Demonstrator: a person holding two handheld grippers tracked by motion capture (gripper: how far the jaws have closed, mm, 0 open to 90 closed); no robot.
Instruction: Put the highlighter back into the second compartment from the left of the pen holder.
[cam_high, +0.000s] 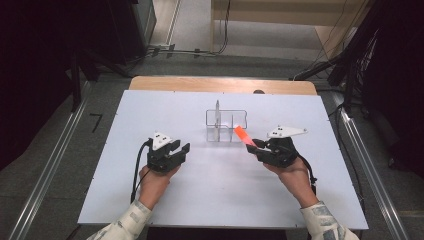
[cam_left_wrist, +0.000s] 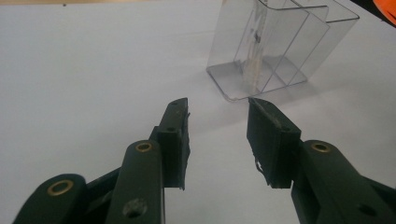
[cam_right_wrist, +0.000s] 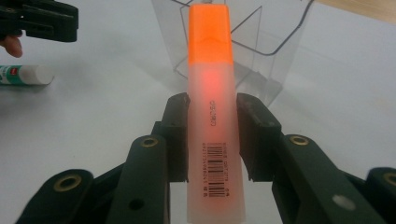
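An orange highlighter (cam_high: 243, 134) with a frosted body is held in my right gripper (cam_high: 254, 146), its orange cap pointing at a clear plastic organizer (cam_high: 226, 111) in the middle of the white table. In the right gripper view the pads press both sides of the highlighter (cam_right_wrist: 211, 93), and the organizer (cam_right_wrist: 261, 42) stands just beyond the cap. My left gripper (cam_high: 181, 146) hovers to the left of the organizer. Its jaws (cam_left_wrist: 218, 109) stand apart with nothing between them, pointing toward the organizer (cam_left_wrist: 275, 46), whose compartments are divided by clear walls.
A white glue stick (cam_right_wrist: 25, 73) with green print lies on the table at the far left of the right gripper view, below the other gripper (cam_right_wrist: 39, 21). The white table top (cam_high: 150, 200) has a wooden strip (cam_high: 220, 84) along its far edge.
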